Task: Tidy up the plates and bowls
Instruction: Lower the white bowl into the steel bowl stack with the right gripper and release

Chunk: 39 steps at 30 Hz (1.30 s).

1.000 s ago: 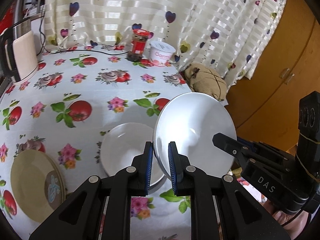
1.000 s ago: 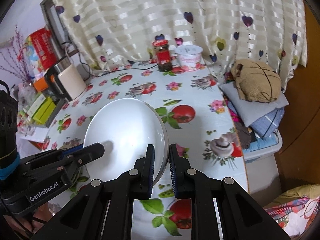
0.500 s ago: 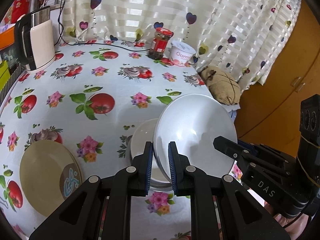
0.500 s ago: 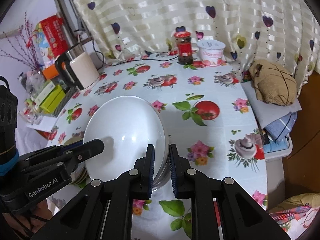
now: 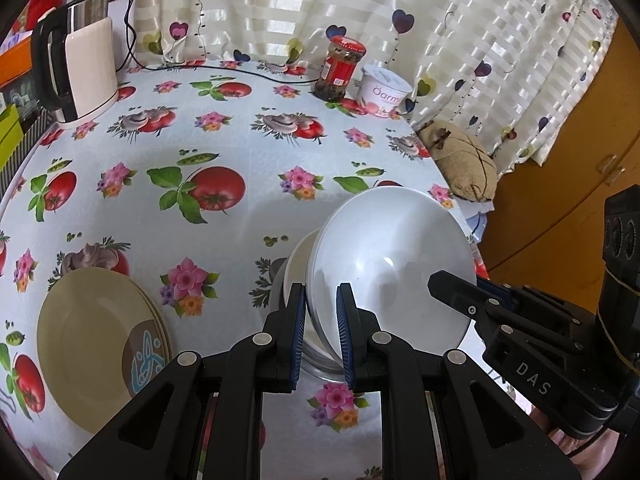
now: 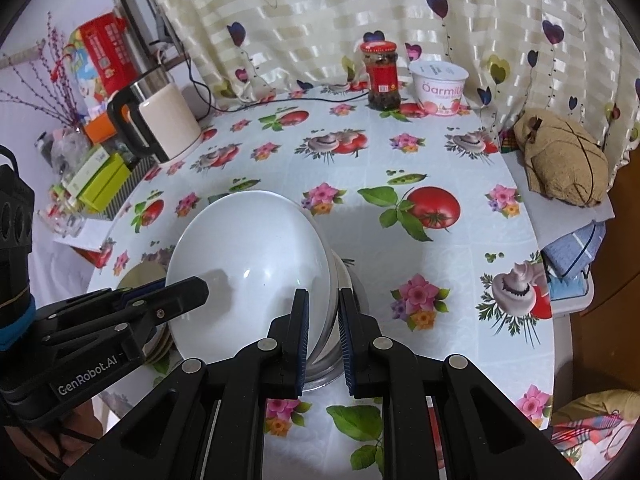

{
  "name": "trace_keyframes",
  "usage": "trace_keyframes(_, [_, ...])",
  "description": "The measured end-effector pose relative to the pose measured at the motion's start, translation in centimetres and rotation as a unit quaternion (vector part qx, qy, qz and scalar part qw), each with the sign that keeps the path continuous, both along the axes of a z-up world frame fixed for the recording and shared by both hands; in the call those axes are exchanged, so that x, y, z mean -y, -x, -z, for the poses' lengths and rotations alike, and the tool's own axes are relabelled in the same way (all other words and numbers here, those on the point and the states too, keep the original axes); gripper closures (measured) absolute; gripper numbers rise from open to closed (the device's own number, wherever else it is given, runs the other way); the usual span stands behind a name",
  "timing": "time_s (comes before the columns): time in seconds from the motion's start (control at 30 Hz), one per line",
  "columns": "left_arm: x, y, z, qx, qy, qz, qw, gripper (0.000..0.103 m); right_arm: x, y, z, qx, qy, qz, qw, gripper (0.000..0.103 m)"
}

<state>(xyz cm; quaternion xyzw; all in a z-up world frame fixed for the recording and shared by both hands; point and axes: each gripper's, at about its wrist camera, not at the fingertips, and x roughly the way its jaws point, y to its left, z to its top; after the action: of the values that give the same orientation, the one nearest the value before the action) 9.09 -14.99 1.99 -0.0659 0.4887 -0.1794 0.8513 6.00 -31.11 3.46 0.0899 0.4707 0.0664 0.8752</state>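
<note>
A white bowl (image 5: 388,264) (image 6: 248,256) hangs tilted between both grippers, each clamped on its rim. My left gripper (image 5: 322,300) is shut on the near-left rim, and it shows at the left (image 6: 192,288) of the right wrist view. My right gripper (image 6: 323,300) is shut on the opposite rim; it reaches in from the right (image 5: 452,288) of the left wrist view. Just under the held bowl, another white bowl (image 5: 294,268) rests in a metal bowl (image 6: 354,292) on the table. A stack of yellow plates (image 5: 92,344) lies to the left.
A kettle (image 5: 84,64) stands at the back left with a black cable running along the curtain. A red-lidded jar (image 5: 340,68) and a yogurt tub (image 5: 384,92) sit at the back. A brown bag (image 5: 460,160) lies off the table's right edge.
Both grippers have carried the white bowl down and over the bowls on the table, which it now hides more. Both grips are unchanged.
</note>
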Motion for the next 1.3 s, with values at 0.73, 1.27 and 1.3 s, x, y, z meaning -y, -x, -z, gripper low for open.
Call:
trace_keyframes(0.73, [0.0, -1.0, 1.7, -0.024, -0.008, -0.004, 0.9997, 0.086, -0.3, -1.4, 2.1, -0.029, 0.001, -0.010, 1.000, 0.086])
trace_keyframes(1.27, [-0.2, -1.1, 2.0, -0.009, -0.001, -0.002, 1.0000, 0.086, -0.2, -1.5, 2.8, -0.025, 0.012, -0.009, 1.000, 0.083])
trace_keyframes(1.3, [-0.2, -1.1, 2.0, -0.008, 0.001, -0.003, 1.0000, 0.087, -0.2, -1.5, 2.8, -0.024, 0.011, -0.008, 1.000, 0.083])
